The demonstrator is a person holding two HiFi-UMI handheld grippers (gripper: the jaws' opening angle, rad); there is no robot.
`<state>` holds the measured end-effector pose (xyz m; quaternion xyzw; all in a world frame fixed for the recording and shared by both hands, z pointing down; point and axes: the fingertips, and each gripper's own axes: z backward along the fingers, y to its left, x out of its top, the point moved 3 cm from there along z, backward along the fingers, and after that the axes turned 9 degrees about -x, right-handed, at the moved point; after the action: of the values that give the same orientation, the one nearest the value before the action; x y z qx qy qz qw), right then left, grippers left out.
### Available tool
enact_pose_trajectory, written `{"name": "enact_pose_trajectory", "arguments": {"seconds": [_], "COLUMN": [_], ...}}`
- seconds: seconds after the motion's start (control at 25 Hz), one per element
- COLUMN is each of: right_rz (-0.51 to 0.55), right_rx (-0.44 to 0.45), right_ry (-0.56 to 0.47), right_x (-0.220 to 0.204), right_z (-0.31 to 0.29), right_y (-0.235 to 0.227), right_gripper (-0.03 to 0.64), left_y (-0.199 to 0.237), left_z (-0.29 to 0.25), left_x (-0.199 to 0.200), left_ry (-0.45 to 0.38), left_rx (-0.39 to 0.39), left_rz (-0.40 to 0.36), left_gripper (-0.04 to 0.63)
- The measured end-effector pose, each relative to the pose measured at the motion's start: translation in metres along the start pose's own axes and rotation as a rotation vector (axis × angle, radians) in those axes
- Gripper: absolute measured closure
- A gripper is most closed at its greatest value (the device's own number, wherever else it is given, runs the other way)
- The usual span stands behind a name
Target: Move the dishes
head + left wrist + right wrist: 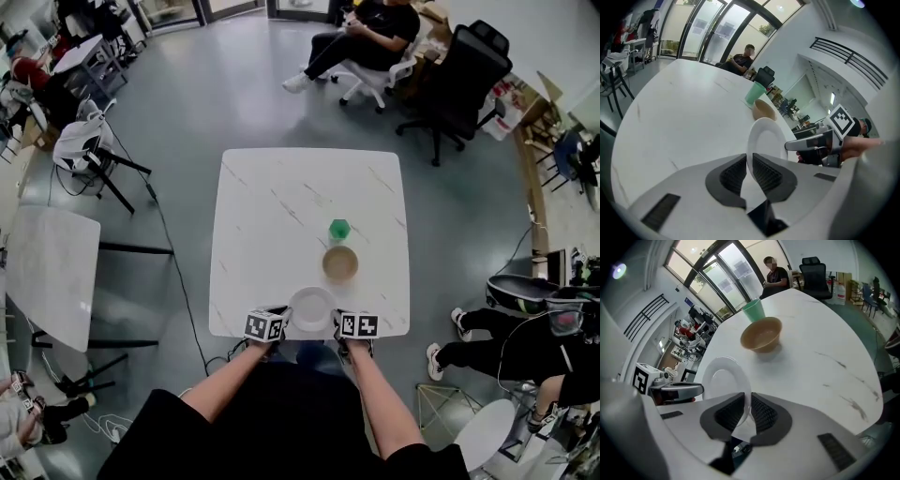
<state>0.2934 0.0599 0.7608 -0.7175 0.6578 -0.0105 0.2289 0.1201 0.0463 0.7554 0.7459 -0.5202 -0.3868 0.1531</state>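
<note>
A white plate (311,307) sits at the near edge of a white marble-patterned table (272,216), directly in front of the person, and both grippers have hold of it. The left gripper (749,164) has its 2 ribbed jaws pressed onto the plate's left rim, with the thin edge of the plate running between them. The right gripper (750,405) does the same on the opposite rim, its 2 jaws pinching the plate's right side. In the head view the 2 marker cubes sit just to either side of the plate, with the person's bare forearms reaching in from below. Whether the plate rests on the tabletop or is raised slightly off it cannot be told. Just beyond the plate, toward the middle of the table, stands a tan bowl (340,263), apart from the plate, and just behind the bowl is a green cup (339,229), upright. The 3 dishes form a rough line running away from the person. Past the far end of the table a person (361,37) sits on a white chair, with a black office chair (459,80) nearby, and a second white table (47,272) stands off to the left.
</note>
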Motion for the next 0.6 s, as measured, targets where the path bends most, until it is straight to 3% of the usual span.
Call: {"name": "enact_pose_trajectory", "arguments": {"seconds": [0.28, 0.6], "right_rz": [-0.01, 0.01], "right_rx": [-0.019, -0.005], "right_ry": [0.023, 0.088], "right_x": [0.0, -0.004], "right_z": [0.014, 0.0], "right_y": [-0.071, -0.102], "right_gripper": [0.558, 0.557], "left_y": [-0.043, -0.048], "left_z": [-0.059, -0.091], "left_x": [0.003, 0.006], "left_ry": [0.008, 0.011], "left_rx": [-0.011, 0.075], "left_rz": [0.006, 0.012], "left_gripper": [0.543, 0.543]}}
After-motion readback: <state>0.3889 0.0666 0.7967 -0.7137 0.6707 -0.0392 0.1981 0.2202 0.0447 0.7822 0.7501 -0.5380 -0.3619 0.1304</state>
